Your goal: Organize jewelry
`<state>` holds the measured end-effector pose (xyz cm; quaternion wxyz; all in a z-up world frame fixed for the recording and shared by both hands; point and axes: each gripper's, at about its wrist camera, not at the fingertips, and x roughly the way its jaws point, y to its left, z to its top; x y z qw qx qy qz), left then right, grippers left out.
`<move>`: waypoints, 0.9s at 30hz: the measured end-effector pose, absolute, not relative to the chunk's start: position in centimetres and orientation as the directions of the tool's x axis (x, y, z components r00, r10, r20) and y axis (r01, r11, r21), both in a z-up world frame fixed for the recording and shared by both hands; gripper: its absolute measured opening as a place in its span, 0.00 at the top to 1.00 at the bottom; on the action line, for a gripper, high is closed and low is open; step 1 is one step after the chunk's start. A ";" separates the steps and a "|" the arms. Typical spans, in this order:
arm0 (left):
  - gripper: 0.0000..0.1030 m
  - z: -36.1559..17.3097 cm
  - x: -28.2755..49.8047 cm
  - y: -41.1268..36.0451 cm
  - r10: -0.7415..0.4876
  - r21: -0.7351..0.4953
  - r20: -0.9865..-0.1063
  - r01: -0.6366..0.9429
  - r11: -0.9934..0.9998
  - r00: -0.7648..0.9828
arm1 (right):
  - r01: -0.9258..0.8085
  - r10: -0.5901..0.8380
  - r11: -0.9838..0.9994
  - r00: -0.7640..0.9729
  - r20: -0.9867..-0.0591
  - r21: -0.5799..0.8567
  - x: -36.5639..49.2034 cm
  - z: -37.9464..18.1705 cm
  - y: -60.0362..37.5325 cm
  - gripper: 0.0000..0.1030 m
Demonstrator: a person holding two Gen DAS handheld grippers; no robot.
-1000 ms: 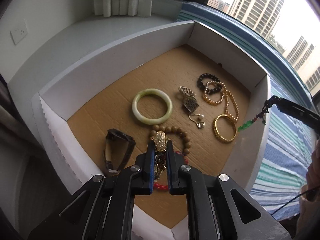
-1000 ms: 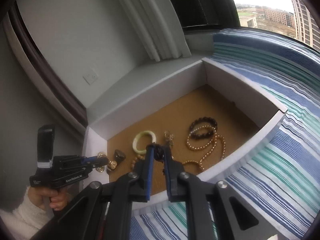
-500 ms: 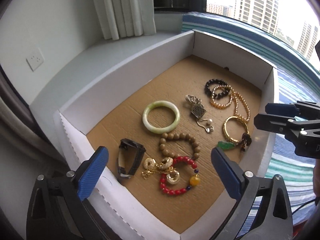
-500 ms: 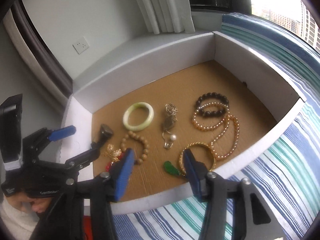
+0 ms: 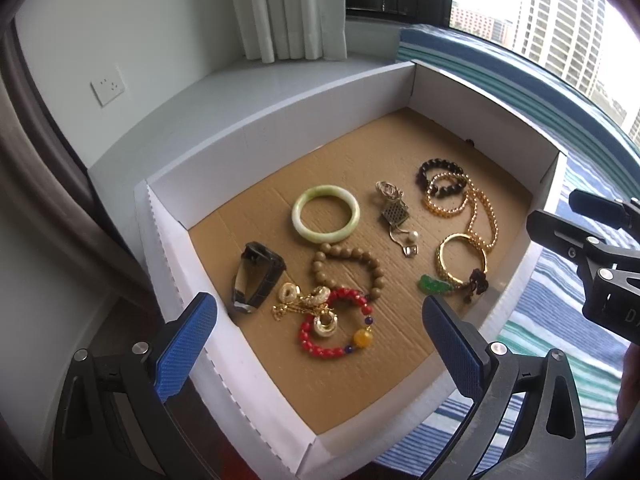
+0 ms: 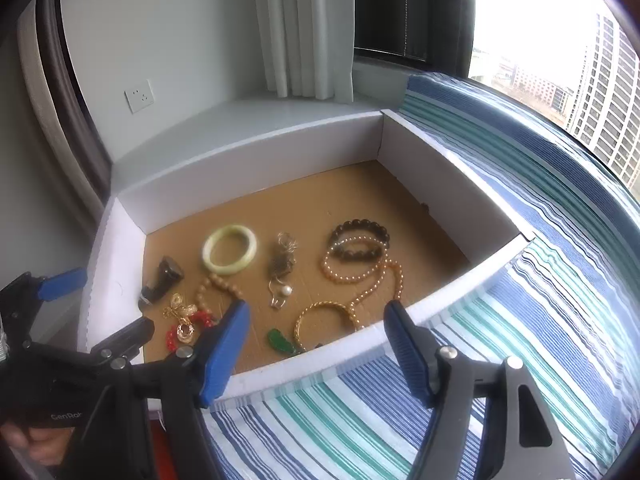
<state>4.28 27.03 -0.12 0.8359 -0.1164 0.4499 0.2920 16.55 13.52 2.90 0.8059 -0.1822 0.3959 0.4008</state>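
Both tongs, left and right, spread wide, empty, over the box. Only left view shows the yellow bead on the red bracelet; right view's finger hides it.

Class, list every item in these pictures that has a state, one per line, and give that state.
left gripper: open, empty
right gripper: open, empty
box: open-topped, holding jewelry
jade bangle: lying flat
red bead bracelet: flat, gold chain overlapping it
curtain: drawn aside
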 end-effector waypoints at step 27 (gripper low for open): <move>0.01 2.0 2.7 29.0 0.342 -0.029 -0.837 -0.658 0.753 0.428 | -0.804 0.403 0.591 0.365 -0.839 -0.066 14.8 3.1 15.6 0.20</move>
